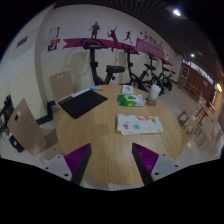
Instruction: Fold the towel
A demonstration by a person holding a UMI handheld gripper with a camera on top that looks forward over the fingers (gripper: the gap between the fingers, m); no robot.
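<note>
A light towel (138,123) with a coloured print lies flat on the round wooden table (100,135), ahead of my fingers and a little to the right. My gripper (112,160) hovers over the near part of the table, open, with nothing between its purple pads (80,160). The towel is well beyond the fingertips and apart from them.
A dark laptop or mat (82,102) lies at the table's far left. A green packet (128,99) and a white bottle (154,92) stand at the far side. Chairs (28,128) ring the table. Exercise bikes (100,68) line the back wall.
</note>
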